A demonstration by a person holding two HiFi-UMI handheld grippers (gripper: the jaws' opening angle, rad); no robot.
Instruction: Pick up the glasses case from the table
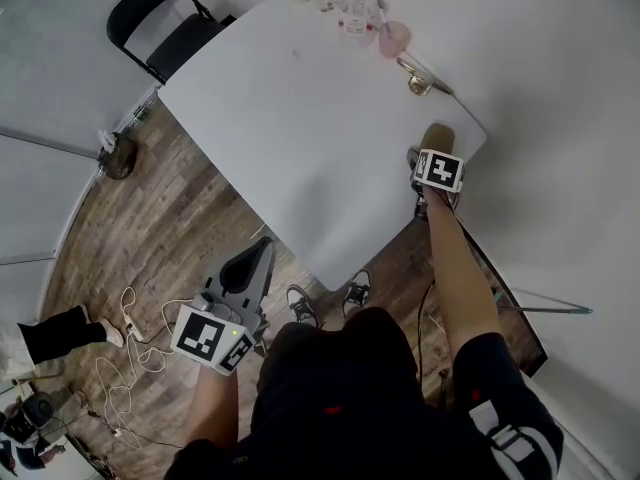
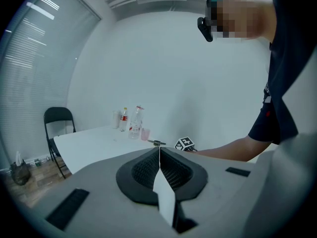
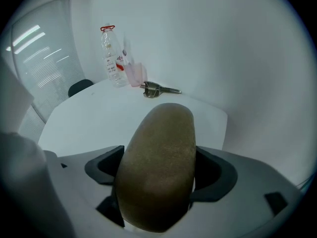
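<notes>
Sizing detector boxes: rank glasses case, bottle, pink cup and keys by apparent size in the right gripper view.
1. glasses case, nearest the camera, so it looks bigger than it is
2. bottle
3. pink cup and keys: look alike, unranked

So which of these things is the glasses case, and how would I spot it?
Find the white table, then its corner by the person's right arm. The glasses case lies there, between the open jaws of the right gripper. It is the only brown, rounded oblong; the keys, pink cup and bottles stand farther along.

No text or label can be read.
</notes>
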